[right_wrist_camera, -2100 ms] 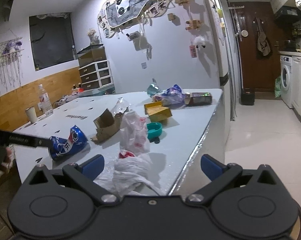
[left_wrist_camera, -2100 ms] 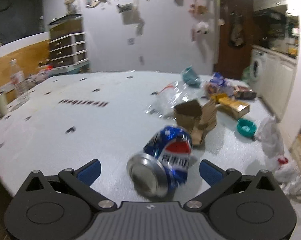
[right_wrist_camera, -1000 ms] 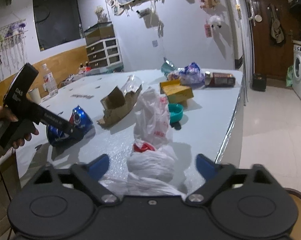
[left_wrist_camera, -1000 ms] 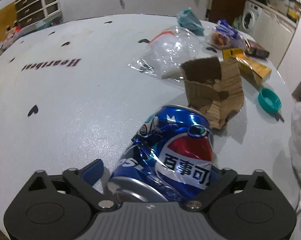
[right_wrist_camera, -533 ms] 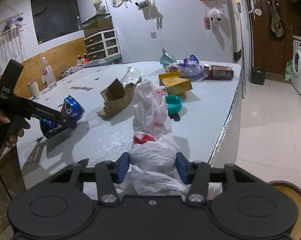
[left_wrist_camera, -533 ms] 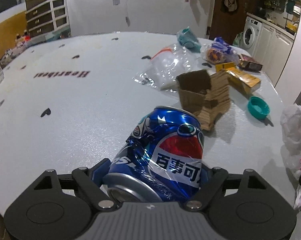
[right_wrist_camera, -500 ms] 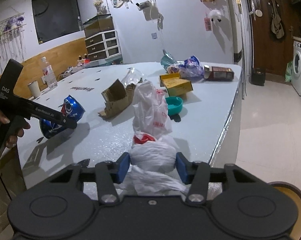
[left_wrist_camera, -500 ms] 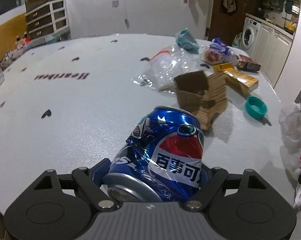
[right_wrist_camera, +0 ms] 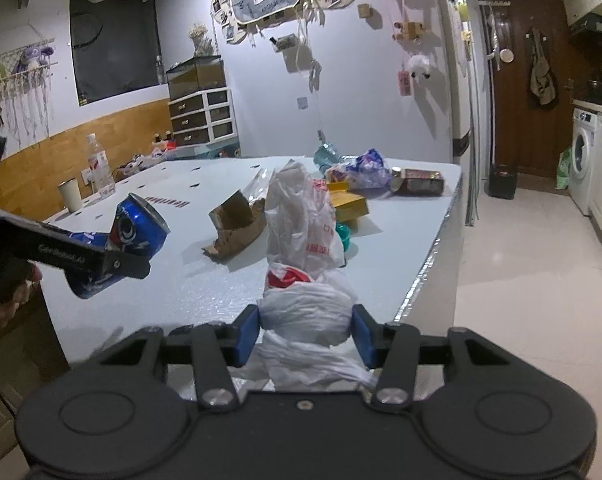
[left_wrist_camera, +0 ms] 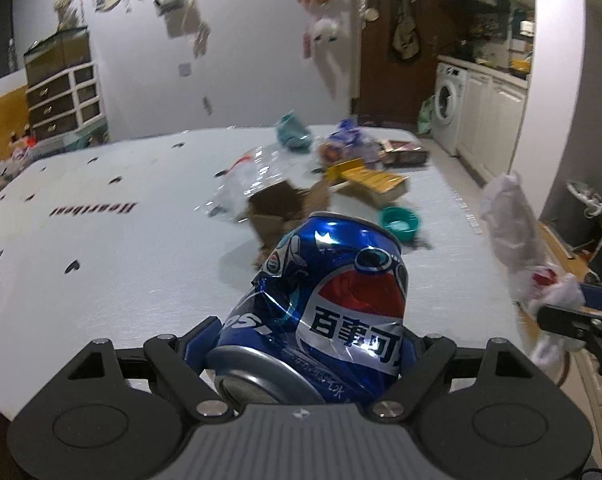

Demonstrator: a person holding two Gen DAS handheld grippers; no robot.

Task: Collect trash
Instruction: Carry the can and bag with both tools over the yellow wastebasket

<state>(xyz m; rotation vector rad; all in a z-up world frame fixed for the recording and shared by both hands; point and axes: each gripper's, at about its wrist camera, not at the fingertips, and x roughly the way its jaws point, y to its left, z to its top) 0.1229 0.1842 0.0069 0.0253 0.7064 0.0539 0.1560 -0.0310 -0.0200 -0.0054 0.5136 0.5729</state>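
Pickup done: left gripper [left_wrist_camera: 301, 344] clamps dented cola can [left_wrist_camera: 325, 304] lower centre, right gripper [right_wrist_camera: 305, 336] clenches plastic bag [right_wrist_camera: 305, 312]; next, likely carry to bin.

Hidden, cropped and blurred parts

The crushed Pepsi can [left_wrist_camera: 321, 312] hides the near side of the torn cardboard box [left_wrist_camera: 277, 208]; the white plastic bag [right_wrist_camera: 301, 240] covers most of the teal lid [right_wrist_camera: 344, 236]; the hand [right_wrist_camera: 5, 300] holding the left gripper [right_wrist_camera: 113, 264] is cropped at the frame edge; wall decorations [left_wrist_camera: 181, 24] are motion-blurred
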